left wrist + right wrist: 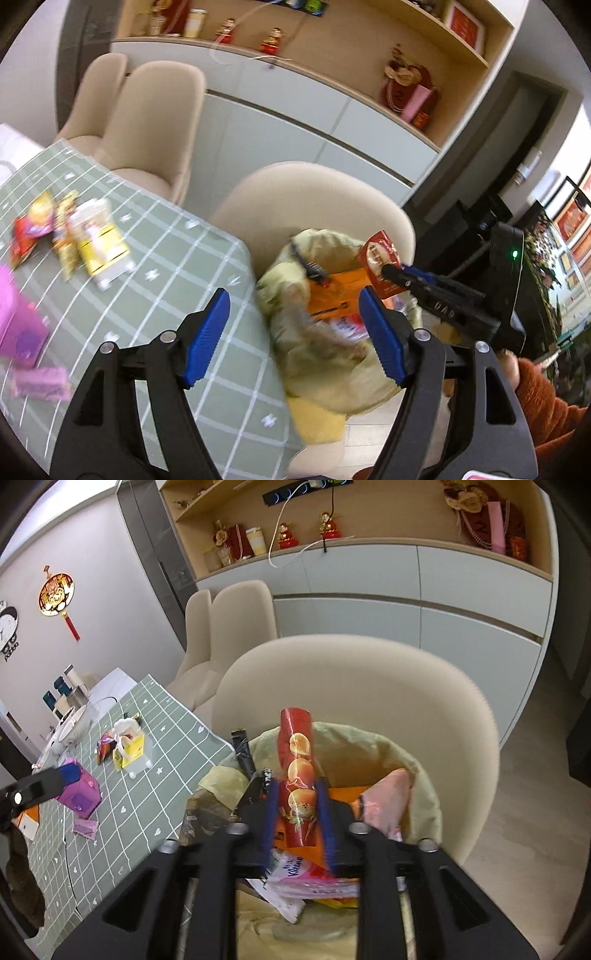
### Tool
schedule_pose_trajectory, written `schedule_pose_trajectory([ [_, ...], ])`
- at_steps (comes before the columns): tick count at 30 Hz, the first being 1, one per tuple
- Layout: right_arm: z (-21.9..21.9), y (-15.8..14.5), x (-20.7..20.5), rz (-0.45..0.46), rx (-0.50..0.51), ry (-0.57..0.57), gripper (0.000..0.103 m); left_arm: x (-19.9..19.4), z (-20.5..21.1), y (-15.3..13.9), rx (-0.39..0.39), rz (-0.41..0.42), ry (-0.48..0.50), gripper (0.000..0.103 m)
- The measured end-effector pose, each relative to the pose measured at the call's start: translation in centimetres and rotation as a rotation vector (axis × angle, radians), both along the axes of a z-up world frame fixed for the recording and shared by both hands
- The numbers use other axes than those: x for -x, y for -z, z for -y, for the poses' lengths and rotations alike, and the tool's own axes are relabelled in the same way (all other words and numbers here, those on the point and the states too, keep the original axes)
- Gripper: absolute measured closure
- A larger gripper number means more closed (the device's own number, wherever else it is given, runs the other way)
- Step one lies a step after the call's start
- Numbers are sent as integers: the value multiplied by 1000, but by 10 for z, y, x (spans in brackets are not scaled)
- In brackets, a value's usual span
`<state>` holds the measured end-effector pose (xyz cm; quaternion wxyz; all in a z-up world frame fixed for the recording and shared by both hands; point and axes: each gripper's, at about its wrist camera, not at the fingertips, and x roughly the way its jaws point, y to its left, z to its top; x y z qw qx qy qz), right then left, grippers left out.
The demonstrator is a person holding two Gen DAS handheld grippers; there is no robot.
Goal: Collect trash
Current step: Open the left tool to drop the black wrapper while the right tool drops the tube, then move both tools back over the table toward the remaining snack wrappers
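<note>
A yellow-green trash bag [325, 362] [424, 775] stands open on a beige chair [314, 192] [351, 683], holding an orange packet, a tissue pack and other wrappers. My right gripper [297, 786] [391, 271] is over the bag's mouth. A red snack wrapper [295, 734] [378, 258] stands upright between its blue pads, which look slack on it. My left gripper [293, 302] [55, 779] hangs open and empty above the table edge beside the bag. Snack wrappers [44, 225], a yellow-white packet [99, 240] [133, 749] and a pink box [18, 325] [79, 794] lie on the table.
The table wears a green checked cloth [166, 280] [147, 812]. Two more beige chairs [147, 122] [229, 627] stand behind it, against a cabinet with shelves. A white kettle and cups [70, 720] sit at the table's far end. A person's orange-brown sleeve [546, 398] is at the right.
</note>
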<state>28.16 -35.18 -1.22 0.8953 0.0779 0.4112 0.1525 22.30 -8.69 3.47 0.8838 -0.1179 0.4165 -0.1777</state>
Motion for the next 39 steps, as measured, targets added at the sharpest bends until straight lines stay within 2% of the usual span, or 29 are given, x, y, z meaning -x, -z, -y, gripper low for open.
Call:
schedule_pose_trajectory([
  [4,-6,-1,8,23,44,8,57,23,-31,13,-33,-23,-58,34],
  [10,-11,-12,29,47,67,17,56,59,-81,32,-51,-56,-161,34],
  [14,-25,-26,48,100,51,8,55,82,-117,38,-59,-60,-252,34],
  [16,-36,-32,54,125,40,-8,49,90,-134,37,-69,-56,-292,34],
  [21,-69,-39,68,126,13,-67,49,114,-186,45,-84,-58,-392,34],
  [27,-112,-40,79,111,30,-167,49,131,-231,56,-80,-64,-447,34],
  [32,-135,-38,84,117,55,-197,49,120,-261,56,-76,-21,-430,34],
  [35,-149,-39,84,150,82,-207,49,97,-286,48,-83,53,-400,34],
  [37,-157,-39,80,164,96,-205,49,74,-304,42,-123,100,-389,34],
  [39,-165,-37,73,165,105,-205,49,50,-318,41,-131,107,-373,34],
])
